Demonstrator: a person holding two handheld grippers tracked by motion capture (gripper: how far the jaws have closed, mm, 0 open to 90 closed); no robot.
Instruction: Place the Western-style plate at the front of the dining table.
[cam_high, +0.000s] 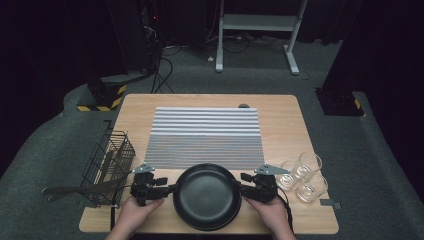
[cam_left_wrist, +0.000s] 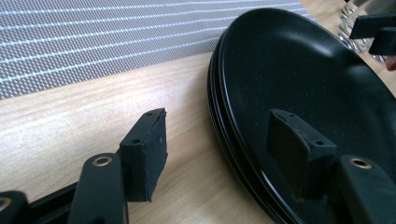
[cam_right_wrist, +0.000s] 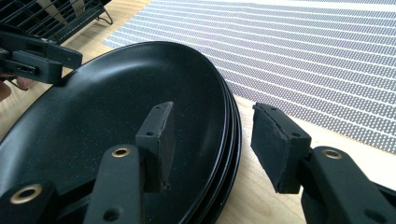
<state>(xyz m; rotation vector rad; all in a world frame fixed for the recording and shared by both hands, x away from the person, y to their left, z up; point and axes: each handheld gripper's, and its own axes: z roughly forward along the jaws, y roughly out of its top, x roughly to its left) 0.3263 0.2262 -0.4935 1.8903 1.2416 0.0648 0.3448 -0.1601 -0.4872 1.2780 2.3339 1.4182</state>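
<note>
A stack of black plates (cam_high: 207, 197) lies at the table's front middle. My left gripper (cam_high: 170, 189) sits at the stack's left rim and my right gripper (cam_high: 239, 187) at its right rim, each held by a hand. In the left gripper view, the left gripper (cam_left_wrist: 222, 149) is open: one pad hangs over the top plate (cam_left_wrist: 303, 79), the other over the bare wood, with the rim between them untouched. The right gripper (cam_right_wrist: 218, 144) straddles the plates' rim (cam_right_wrist: 231, 140) the same way, open, its pads clear of the plates.
A grey striped placemat (cam_high: 205, 137) lies behind the plates. A black wire basket (cam_high: 107, 165) stands at the table's left edge, with long utensil handles (cam_high: 75, 190) sticking out to the left. Several clear glasses (cam_high: 302, 175) stand at the right. The wooden table (cam_high: 280, 120) ends just in front of the plates.
</note>
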